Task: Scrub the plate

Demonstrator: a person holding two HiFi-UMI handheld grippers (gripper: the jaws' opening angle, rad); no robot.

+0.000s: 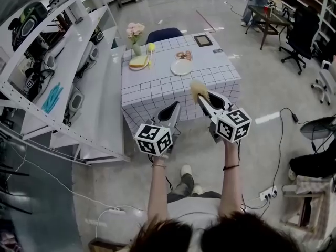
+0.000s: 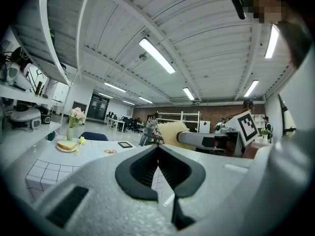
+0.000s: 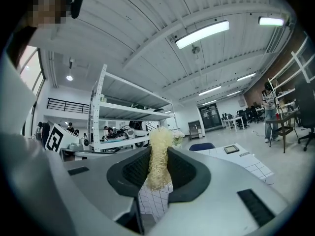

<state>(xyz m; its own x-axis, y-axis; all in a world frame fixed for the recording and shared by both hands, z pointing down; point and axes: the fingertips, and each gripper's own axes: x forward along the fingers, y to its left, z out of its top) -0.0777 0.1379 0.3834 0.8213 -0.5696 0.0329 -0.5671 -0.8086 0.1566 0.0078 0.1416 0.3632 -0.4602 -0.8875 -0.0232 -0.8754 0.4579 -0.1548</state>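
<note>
While near white plate (image 1: 181,67), bread (image 1: 139,61) on dish (image 1: 135,68).

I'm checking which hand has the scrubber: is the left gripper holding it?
No, the left gripper has its jaws shut on nothing; the scrubber sits clamped in the right gripper.

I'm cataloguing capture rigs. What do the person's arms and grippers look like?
Both the left gripper and right gripper have pale grey bodies tapering to black-padded jaws. Each carries a white cube with black square markers. Forearms are bare, with a thin band on each wrist.
</note>
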